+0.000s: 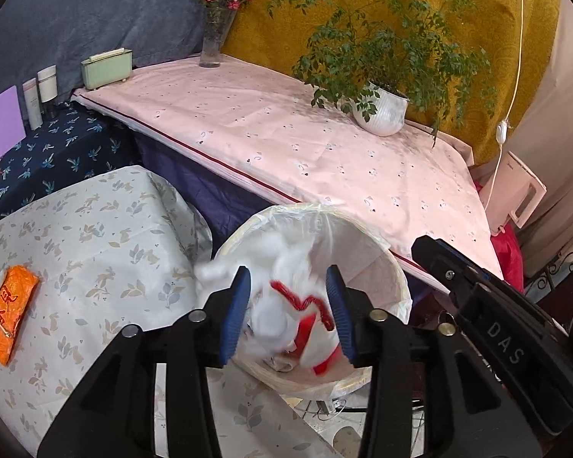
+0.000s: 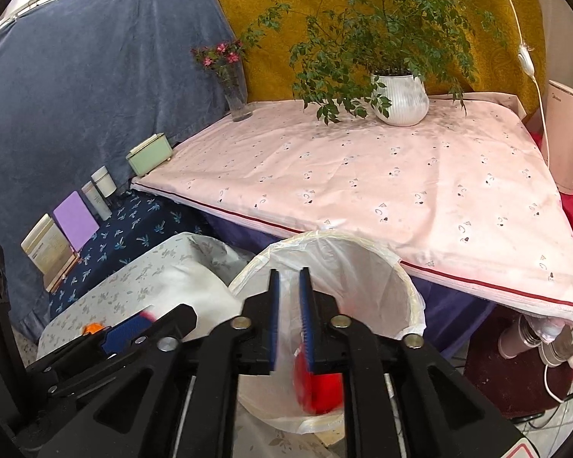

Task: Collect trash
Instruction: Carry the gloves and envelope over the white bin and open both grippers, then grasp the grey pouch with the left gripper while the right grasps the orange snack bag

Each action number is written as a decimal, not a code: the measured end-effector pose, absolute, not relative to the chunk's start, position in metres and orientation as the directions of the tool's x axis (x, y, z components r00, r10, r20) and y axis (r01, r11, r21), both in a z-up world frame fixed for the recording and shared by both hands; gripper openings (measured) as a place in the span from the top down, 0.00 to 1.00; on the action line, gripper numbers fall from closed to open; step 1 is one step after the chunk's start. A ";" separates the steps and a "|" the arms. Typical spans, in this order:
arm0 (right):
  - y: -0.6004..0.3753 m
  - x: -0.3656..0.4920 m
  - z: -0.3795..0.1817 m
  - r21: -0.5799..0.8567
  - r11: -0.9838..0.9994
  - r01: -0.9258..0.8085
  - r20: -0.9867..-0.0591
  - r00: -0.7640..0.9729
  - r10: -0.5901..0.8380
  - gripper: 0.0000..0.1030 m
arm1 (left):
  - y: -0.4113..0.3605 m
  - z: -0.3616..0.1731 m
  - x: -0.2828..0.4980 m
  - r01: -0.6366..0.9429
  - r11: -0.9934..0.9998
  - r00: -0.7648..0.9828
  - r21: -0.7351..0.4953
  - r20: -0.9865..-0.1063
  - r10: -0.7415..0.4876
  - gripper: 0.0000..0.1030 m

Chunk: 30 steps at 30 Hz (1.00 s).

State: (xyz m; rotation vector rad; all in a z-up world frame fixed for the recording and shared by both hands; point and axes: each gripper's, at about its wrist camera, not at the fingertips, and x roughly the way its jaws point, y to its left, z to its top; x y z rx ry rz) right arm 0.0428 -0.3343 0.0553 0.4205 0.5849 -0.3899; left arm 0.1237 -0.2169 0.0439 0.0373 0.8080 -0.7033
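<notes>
A round bin with a clear liner (image 1: pixel 395 278) (image 2: pixel 408 278) stands on the floor between a pink-clothed table and a leaf-print surface. My left gripper (image 1: pixel 291 307) is open over the bin mouth; a blurred white wad with a red pipe cleaner (image 1: pixel 286 297) is between and below its fingers, falling into the bin. My right gripper (image 2: pixel 289 320) hangs over the bin with its jaws a narrow gap apart and nothing between them; it also shows in the left wrist view (image 1: pixel 458 278). Red trash (image 2: pixel 319 385) lies in the bin. An orange wrapper (image 1: pixel 11 313) lies on the leaf-print surface.
The pink table (image 1: pixel 286 129) carries a potted plant (image 1: pixel 382 110), a flower vase (image 1: pixel 212 44) and a green box (image 1: pixel 107 68). A dark blue shelf (image 1: pixel 38 160) holds bottles and a purple card. A white appliance (image 2: pixel 565 137) and cables are at the right.
</notes>
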 end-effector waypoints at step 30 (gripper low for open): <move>-0.266 0.065 0.058 0.251 0.902 0.352 -0.598 0.789 -0.142 0.66 | -0.108 0.029 0.150 0.417 0.889 0.590 -0.190 -0.687 -0.424 0.45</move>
